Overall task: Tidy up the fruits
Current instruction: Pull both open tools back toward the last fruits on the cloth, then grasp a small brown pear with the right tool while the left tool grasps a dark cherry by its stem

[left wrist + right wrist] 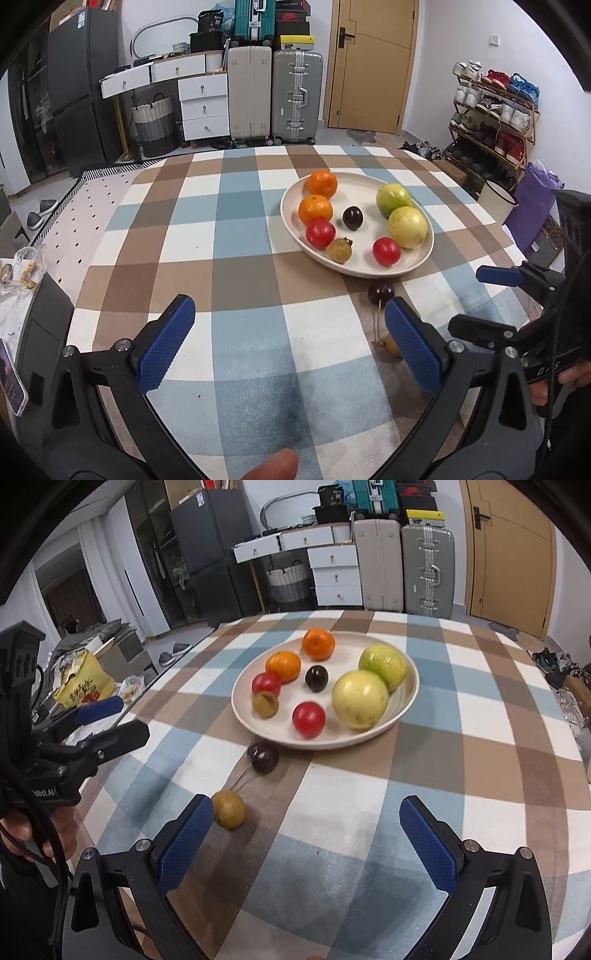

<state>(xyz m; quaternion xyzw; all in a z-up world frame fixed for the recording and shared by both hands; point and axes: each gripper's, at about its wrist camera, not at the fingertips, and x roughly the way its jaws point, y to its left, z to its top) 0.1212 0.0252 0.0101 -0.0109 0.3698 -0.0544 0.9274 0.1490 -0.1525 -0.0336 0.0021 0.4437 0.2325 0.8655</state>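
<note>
- Left gripper (pixel 290 334): blue-padded fingers spread wide, nothing between them; it hangs low over the checked tablecloth (pixel 236 229), short of the plate.
- Brown longan (pixel 229 809): lies on the cloth, outside the plate. In the right wrist view it sits just beside the right gripper's left pad; whether they touch cannot be told. In the left wrist view it is mostly hidden behind the left gripper's right pad.
- Dark cherry (pixel 263 757): lies on the cloth just beside the near rim of the plate, its thin stem trailing toward the longan.
- White plate (pixel 369 184): stands on the cloth to the right of centre in the left wrist view. It holds two oranges (pixel 322 183) at the far left, one behind the other, a red tomato (pixel 320 233) touching the nearer orange, and a second longan (pixel 339 250) at the near rim against that tomato.
- Plate, centre to right: a dark cherry in the plate (pixel 352 218) stands alone; a second tomato (pixel 386 251) lies near the front rim; two pale green guavas (pixel 407 226) sit touching at the right side.
- Right gripper (pixel 306 834): fingers spread wide, gripping nothing, held low over the cloth before the plate.
</note>
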